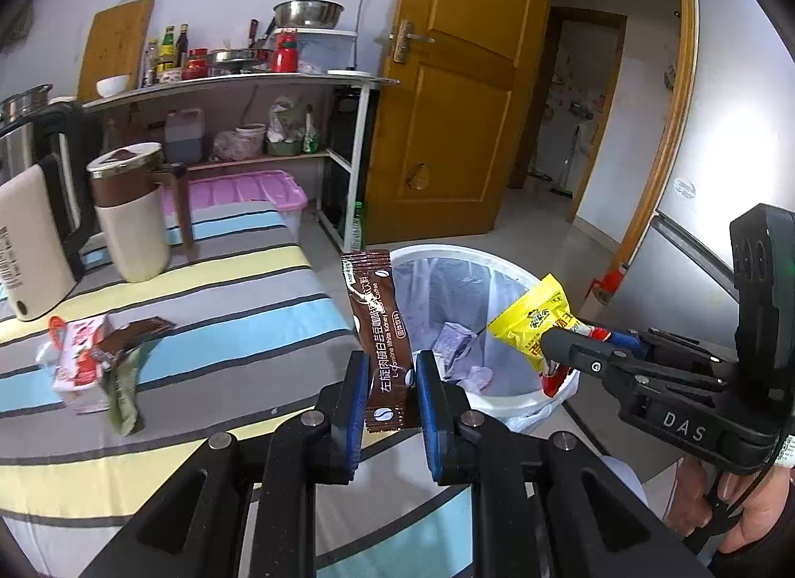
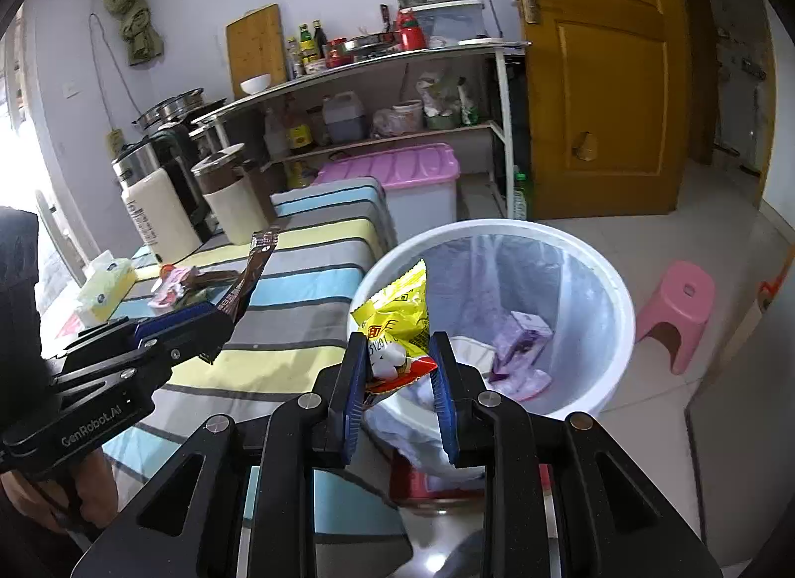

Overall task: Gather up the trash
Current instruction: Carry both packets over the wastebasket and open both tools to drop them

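Observation:
My left gripper [image 1: 390,379] is shut on a brown coffee sachet [image 1: 380,324], which stands upright between the blue pads at the table's edge beside the bin. My right gripper [image 2: 397,369] is shut on a yellow snack packet [image 2: 397,309] held over the near rim of the white lined bin [image 2: 497,227]. The left wrist view shows the right gripper [image 1: 561,344] and the yellow packet [image 1: 526,314] above the bin [image 1: 462,250]. Seen from the right wrist, the left gripper [image 2: 218,324] holds the sachet [image 2: 251,275] over the striped table. A red-and-white packet [image 1: 79,354], another brown sachet [image 1: 144,329] and a green wrapper [image 1: 124,389] lie on the table.
Purple wrappers [image 2: 521,339] lie inside the bin. A kettle [image 2: 159,215], a lidded jug [image 2: 233,200] and a tissue pack [image 2: 107,287] stand on the striped table [image 2: 308,289]. A pink stool [image 2: 680,304] sits right of the bin, and a pink-lidded box [image 2: 397,165] stands behind the table.

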